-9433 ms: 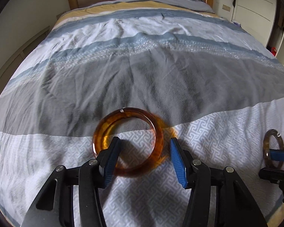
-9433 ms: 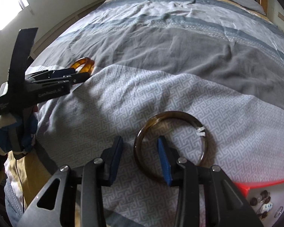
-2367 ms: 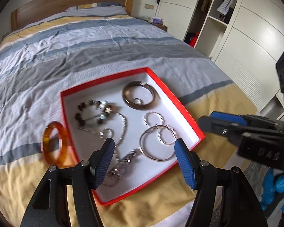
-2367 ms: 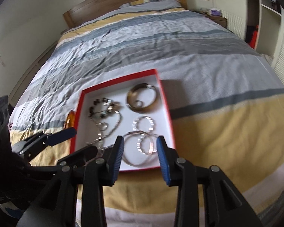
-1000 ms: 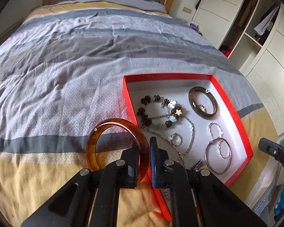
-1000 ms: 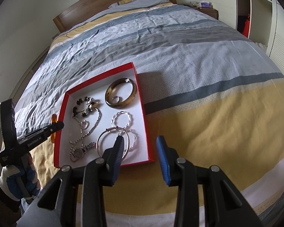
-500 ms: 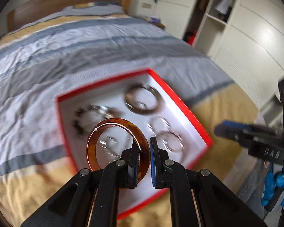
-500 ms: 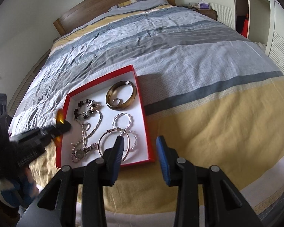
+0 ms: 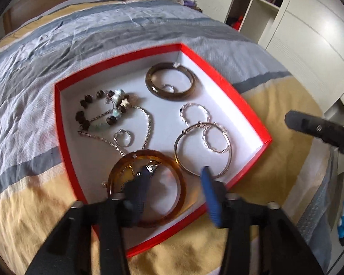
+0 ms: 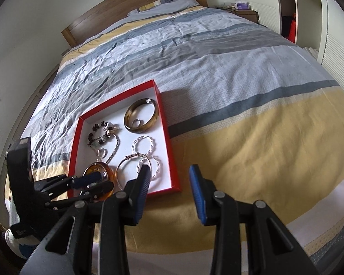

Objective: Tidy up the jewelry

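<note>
amber bangle (image 9: pixel 146 188) now flat in red box (image 9: pixel 220 75) | left hand-held gripper (image 9: pixel 174 192) just opened, released | right hand-held gripper (image 10: pixel 168 192) empty, part-open

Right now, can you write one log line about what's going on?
left tongs: just opened, amber bangle released | bangle: in red box | right tongs: open, empty

red tray (image 9: pixel 252 123), amber bangle (image 9: pixel 181 190), striped duvet (image 10: pixel 217 52)
</note>
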Tool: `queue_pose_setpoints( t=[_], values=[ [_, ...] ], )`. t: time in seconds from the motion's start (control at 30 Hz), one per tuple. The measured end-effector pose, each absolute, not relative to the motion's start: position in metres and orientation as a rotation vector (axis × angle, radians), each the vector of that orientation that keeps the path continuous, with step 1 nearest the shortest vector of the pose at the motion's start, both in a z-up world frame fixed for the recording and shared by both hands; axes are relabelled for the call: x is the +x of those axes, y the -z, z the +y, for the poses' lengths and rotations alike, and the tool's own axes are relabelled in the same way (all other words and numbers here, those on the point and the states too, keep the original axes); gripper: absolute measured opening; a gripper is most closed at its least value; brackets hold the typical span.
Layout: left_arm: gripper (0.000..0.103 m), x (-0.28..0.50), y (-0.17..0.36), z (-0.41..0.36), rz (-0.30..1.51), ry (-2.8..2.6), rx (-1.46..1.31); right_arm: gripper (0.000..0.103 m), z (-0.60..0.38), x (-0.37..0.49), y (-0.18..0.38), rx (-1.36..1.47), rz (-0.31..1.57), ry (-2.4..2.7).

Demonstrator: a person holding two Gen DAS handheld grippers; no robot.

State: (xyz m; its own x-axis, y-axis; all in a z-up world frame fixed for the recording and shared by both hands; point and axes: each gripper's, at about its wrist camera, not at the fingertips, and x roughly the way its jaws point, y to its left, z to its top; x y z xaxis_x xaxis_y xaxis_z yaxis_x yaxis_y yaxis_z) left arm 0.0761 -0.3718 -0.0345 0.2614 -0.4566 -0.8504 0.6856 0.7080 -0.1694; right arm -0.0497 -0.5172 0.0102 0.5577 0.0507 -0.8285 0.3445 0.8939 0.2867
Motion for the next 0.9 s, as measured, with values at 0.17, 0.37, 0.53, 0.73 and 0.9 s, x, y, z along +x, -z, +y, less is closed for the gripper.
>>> queue_pose_setpoints(
  t=[0.17,0.37,0.53,0.73,0.9],
  values=[
    [0.055,0.070,0.011,-0.358,1.006,0.780,0.237,0.034,-0.511,-0.053,-0.020,0.446,0.956,0.176],
    [0.061,0.057,-0.015,-0.325,0.955,0.673,0.213,0.034,-0.494,-0.061,-0.032,0.433,0.936,0.172],
    [0.073,0.044,-0.035,-0.282,0.921,0.546,0.181,0.034,-0.465,-0.070,-0.035,0.422,0.937,0.156],
    [0.087,0.022,-0.057,-0.225,0.858,0.398,0.170,0.034,-0.420,-0.073,-0.036,0.396,0.941,0.125],
    [0.098,0.005,-0.076,-0.179,0.803,0.304,0.148,0.042,-0.374,-0.072,-0.044,0.345,0.938,0.079]
  ],
)
